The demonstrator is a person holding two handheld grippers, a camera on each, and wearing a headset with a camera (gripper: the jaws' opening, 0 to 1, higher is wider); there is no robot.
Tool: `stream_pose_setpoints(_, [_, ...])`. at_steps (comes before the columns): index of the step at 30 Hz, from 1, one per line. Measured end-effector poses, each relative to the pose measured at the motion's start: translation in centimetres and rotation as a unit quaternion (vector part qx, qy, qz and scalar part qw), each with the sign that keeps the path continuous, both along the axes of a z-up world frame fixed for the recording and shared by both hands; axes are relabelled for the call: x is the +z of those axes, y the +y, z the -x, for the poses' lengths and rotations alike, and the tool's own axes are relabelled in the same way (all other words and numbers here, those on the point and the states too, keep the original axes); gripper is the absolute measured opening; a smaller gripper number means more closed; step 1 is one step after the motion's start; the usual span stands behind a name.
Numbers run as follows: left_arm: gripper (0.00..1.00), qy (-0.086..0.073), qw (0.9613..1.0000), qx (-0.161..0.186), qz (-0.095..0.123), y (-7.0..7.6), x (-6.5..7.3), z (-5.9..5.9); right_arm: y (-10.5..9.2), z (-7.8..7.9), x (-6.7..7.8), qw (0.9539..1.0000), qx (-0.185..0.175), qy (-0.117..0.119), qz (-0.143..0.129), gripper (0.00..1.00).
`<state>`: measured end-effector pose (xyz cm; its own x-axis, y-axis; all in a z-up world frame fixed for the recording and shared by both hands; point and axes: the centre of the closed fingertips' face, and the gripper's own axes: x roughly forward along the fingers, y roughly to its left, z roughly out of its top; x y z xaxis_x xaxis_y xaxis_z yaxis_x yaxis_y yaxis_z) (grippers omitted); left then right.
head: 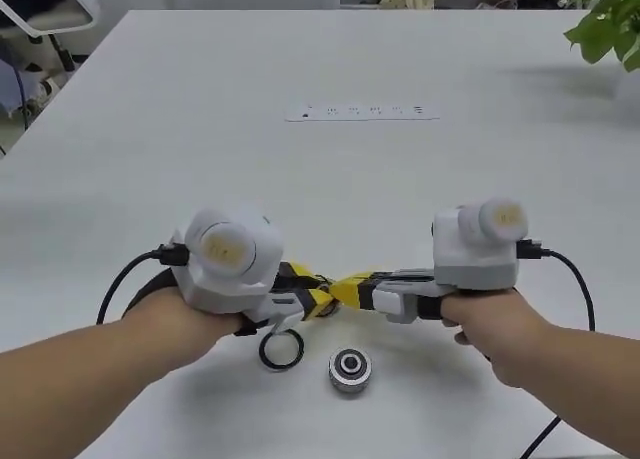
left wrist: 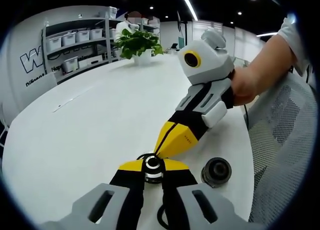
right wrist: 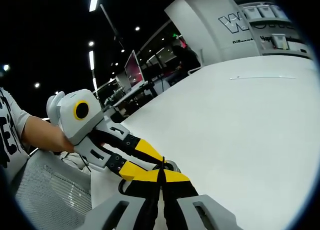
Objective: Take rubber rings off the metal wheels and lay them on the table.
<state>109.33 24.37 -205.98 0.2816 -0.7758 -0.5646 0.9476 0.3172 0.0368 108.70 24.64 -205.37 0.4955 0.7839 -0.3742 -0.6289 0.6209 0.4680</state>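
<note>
Wheel (left wrist: 152, 170) clamped in left claw (left wrist: 152, 164), right claw (right wrist: 161, 174) pinched shut against it, loose ring (head: 281, 350) nearby

A black rubber ring (head: 281, 350) lies flat on the table (head: 300, 179), just beside a metal wheel (head: 350, 369) lying flat; a second wheel (left wrist: 152, 170) sits clamped in the left gripper (left wrist: 153, 165).

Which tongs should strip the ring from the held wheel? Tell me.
Right. The left tongs are clamped on the wheel, steadying it; the right tongs have their tips at its rubber ring.
</note>
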Motion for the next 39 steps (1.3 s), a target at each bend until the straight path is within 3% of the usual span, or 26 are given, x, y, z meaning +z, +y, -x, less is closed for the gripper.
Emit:
stream_pose_setpoints(7, [0.08,0.002,0.9999,0.005,0.010,-0.1,0.1,0.0,-0.5,-0.3,0.0,0.9998,-0.013,0.007,-0.011,0.00])
stream_pose_setpoints(15, [0.13,0.003,0.9999,-0.010,0.002,0.2,0.2,0.2,-0.4,-0.4,0.3,0.9996,-0.013,0.011,-0.024,0.00])
stream_pose_setpoints(22, [0.15,-0.001,0.9996,-0.022,0.017,0.5,1.7,0.6,-0.2,-0.3,0.8,0.9992,-0.011,0.010,-0.036,0.00])
stream_pose_setpoints(24, [0.23,-0.002,0.9994,-0.026,0.020,0.5,2.0,0.8,-0.2,-0.3,1.0,0.9991,-0.010,0.010,-0.039,0.00])
stream_pose_setpoints(28, [0.26,-0.006,0.9991,-0.035,0.023,1.1,2.6,1.3,0.0,-0.2,1.3,0.9989,-0.007,0.010,-0.045,0.00])
stream_pose_setpoints(39, [0.34,-0.005,0.9984,-0.029,0.048,2.7,4.5,2.1,0.9,0.5,2.5,0.9982,0.004,0.007,-0.059,0.00])
